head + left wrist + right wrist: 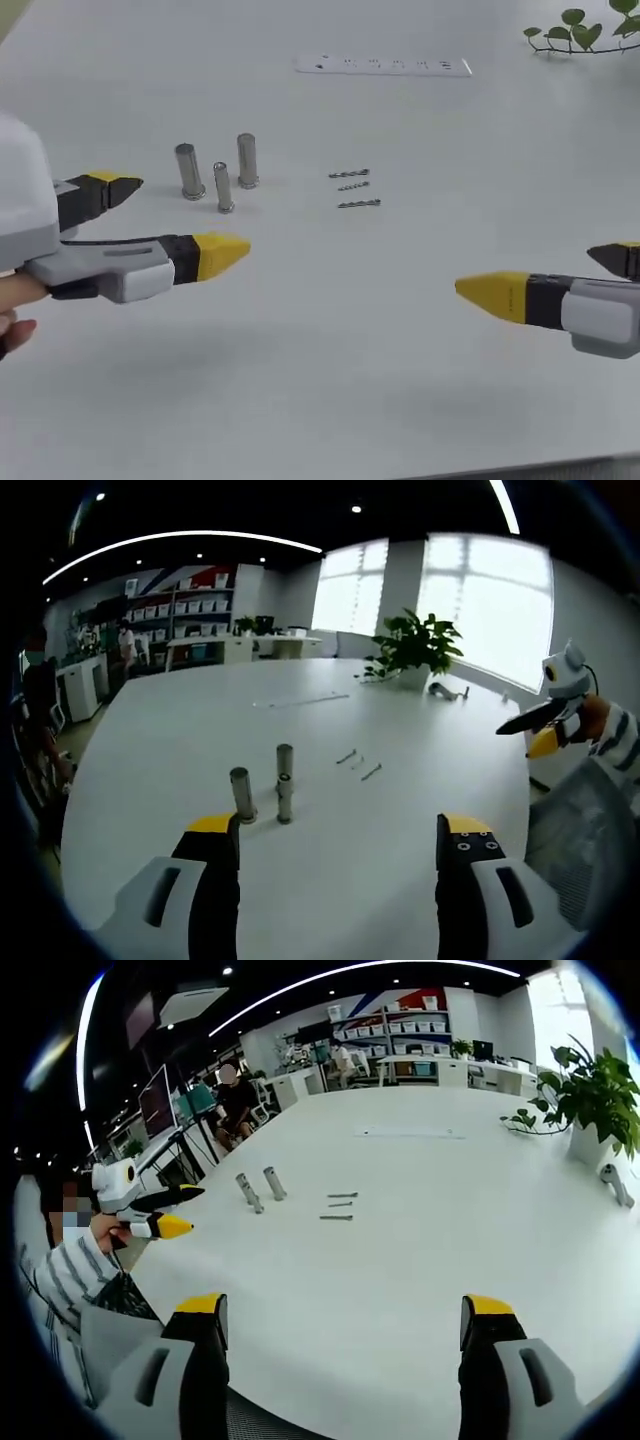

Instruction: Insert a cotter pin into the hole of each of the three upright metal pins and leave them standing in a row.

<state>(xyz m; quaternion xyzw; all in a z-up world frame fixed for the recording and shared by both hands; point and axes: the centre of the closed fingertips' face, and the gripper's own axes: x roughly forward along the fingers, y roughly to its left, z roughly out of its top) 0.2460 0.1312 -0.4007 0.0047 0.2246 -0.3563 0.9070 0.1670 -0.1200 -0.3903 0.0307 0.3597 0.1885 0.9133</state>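
Steel cotter pins (350, 187) right of metal pins (220, 180); your left gripper (338, 830), right gripper (345, 1308) gape empty. Pinch nearest cotter by one end.

Holes in the metal pins (222, 187) are too small to see.

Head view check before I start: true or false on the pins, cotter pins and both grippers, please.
1. All three metal pins stand upright on the table. True.
2. One cotter pin sits in a pin's hole. False: the three cotter pins lie flat on the table, apart from the metal pins.
3. The left gripper is open and empty. True.
4. The right gripper is shut on a cotter pin. False: it is open and holds nothing.
5. The power strip lies between the two grippers. False: it lies beyond the metal pins, farther up the table.
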